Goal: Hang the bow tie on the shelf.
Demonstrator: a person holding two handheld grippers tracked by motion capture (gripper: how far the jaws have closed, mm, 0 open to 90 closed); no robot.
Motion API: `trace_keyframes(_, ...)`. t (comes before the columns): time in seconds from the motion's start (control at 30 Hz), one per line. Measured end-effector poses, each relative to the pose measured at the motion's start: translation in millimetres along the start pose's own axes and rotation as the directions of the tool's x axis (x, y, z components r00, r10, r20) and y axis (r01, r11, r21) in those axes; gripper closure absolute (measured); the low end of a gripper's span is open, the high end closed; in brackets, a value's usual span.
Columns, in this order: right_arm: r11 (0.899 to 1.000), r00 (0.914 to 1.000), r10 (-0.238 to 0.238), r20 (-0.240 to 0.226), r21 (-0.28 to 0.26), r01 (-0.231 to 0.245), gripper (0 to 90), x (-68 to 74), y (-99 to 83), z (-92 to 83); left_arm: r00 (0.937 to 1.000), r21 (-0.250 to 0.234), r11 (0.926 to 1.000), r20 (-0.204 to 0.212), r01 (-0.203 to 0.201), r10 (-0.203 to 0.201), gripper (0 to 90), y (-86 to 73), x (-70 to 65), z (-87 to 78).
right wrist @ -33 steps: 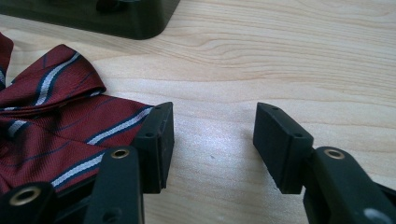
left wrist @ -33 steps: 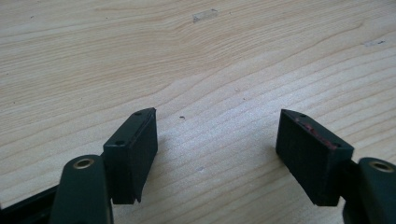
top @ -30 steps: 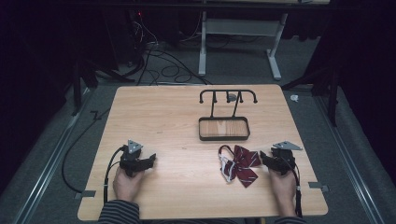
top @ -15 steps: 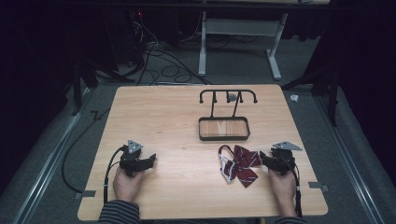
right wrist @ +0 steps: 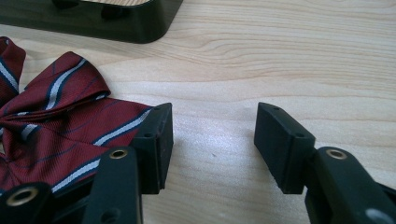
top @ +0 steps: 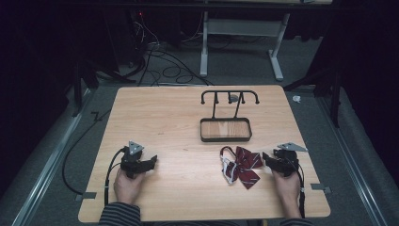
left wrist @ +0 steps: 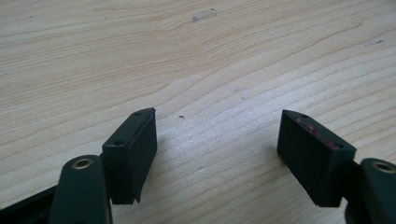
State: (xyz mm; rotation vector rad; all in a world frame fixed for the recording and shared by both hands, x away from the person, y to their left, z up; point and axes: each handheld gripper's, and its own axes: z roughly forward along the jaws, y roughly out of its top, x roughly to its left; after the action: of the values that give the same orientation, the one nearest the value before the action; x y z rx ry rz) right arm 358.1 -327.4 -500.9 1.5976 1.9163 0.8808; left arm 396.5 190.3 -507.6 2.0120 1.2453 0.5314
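A dark red bow tie [top: 242,165] with white and navy stripes lies on the wooden table, right of centre near the front. My right gripper [top: 268,160] rests on the table just right of it, open, with bare wood between its jaws. In the right gripper view the bow tie [right wrist: 56,121] lies against the outer side of the left fingertip [right wrist: 154,147]. My left gripper [top: 151,162] sits open at the front left. In the left gripper view its fingers [left wrist: 133,151] frame nothing but wood grain.
A black tray [top: 226,137] with a hook rack [top: 229,95] rising from it stands behind the bow tie, mid-table. Its corner [right wrist: 140,28] shows in the right gripper view. Cables trail from both grippers off the front edge. The table edges [top: 94,155] drop to a dark floor.
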Motion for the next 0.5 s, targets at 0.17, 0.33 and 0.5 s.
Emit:
trace_keyframes(0.17,1.0,0.9999,-0.015,0.002,-0.011,0.015,50.1,2.0,-2.3,-3.5,1.0,0.0,1.0,0.001,0.0,0.0,29.1,0.0,0.0,0.0)
trace_keyframes(0.33,0.999,0.9995,-0.026,-0.02,-0.047,0.025,51.0,7.0,1.5,-14.3,1.0,0.0,1.0,0.001,0.0,0.0,29.0,0.0,0.0,0.0)
trace_keyframes(0.5,0.999,0.998,-0.022,-0.06,-0.05,0.019,52.3,11.9,8.1,-20.0,1.0,0.0,1.0,0.0,0.0,0.0,29.0,0.0,0.0,0.0)
